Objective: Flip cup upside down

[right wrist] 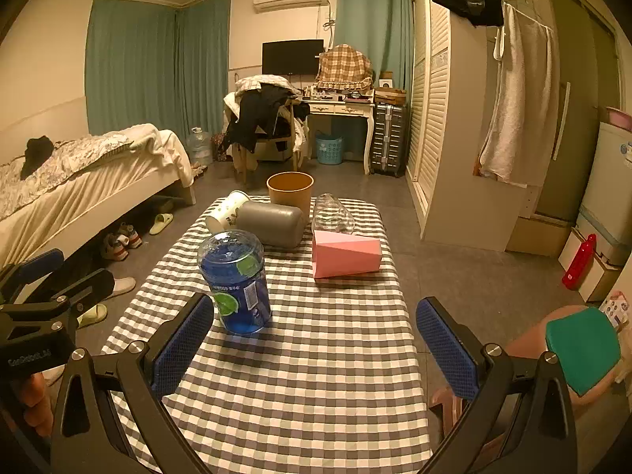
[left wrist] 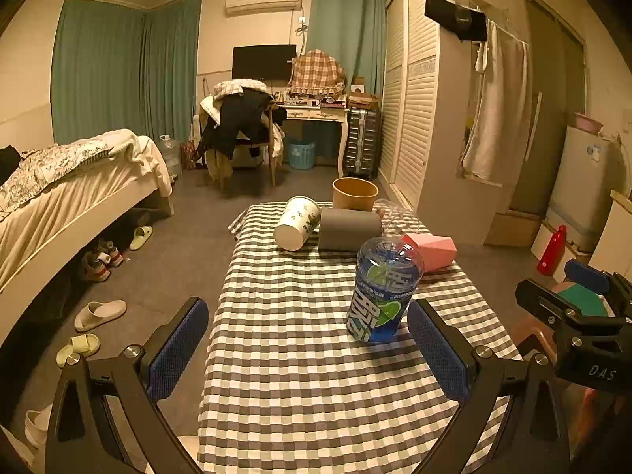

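**A:** What containers are sitting on the grey-and-white checked tablecloth [left wrist: 316,375]?

**B:** Nearest is a clear plastic cup with a blue and green printed label [left wrist: 382,290], standing on its mouth with its base up, between the two grippers. Whether anything is inside, I cannot tell. Behind it a white paper cup with green leaf print [left wrist: 298,223] is lying on its side, touching a grey cylindrical cup [left wrist: 349,229] that is also lying down.

**A:** And farther back?

**B:** A brown paper bowl [left wrist: 354,193] is standing upright at the far edge, showing nothing but its own wall inside. A pink faceted cup [right wrist: 345,254] is lying on its side, and a clear plastic bottle [right wrist: 331,215] is lying just behind it.

**A:** How are the grippers posing?

**B:** The left gripper [left wrist: 308,347] is hovering low over the near end of the table, its blue-padded fingers spread wide and holding nothing; the labelled cup is standing just inside its right finger. The right gripper [right wrist: 316,339] is hovering alongside, equally wide and gripping nothing, with that cup just beyond its left finger.

**A:** Anything hard to read?

**B:** The clear bottle is barely showing from the left camera, and the label's lettering is too distorted to read. The hands are largely cut off at the frame edges.
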Demonstrator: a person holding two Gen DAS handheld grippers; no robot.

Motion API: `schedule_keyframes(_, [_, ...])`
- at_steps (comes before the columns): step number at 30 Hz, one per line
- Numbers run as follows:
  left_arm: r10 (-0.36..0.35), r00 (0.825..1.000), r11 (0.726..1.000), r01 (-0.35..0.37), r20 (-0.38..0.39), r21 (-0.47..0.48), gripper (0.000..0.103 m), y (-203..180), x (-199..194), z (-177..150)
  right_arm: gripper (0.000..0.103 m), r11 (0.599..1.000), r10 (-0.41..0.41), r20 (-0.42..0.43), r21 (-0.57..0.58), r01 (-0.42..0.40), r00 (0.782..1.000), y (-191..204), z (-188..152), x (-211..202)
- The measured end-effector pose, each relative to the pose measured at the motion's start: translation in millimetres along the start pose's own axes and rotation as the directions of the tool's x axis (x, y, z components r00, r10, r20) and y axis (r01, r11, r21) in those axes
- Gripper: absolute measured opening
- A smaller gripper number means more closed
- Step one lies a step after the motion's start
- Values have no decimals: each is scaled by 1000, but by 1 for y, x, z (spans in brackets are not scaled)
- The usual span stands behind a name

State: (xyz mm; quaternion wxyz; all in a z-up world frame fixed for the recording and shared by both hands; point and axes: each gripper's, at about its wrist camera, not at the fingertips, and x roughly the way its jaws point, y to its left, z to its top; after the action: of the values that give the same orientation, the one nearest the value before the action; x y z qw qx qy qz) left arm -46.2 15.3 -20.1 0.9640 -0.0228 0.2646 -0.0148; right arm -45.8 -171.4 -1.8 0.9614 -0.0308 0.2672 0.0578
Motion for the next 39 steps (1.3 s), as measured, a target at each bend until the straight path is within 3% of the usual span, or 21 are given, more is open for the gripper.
schedule_keyframes(39, [7, 1000, 999, -7, 17, 45, 103, -5, -3, -6, 103, 1000, -7, -28, -3, 7, 1000, 0, -7, 10])
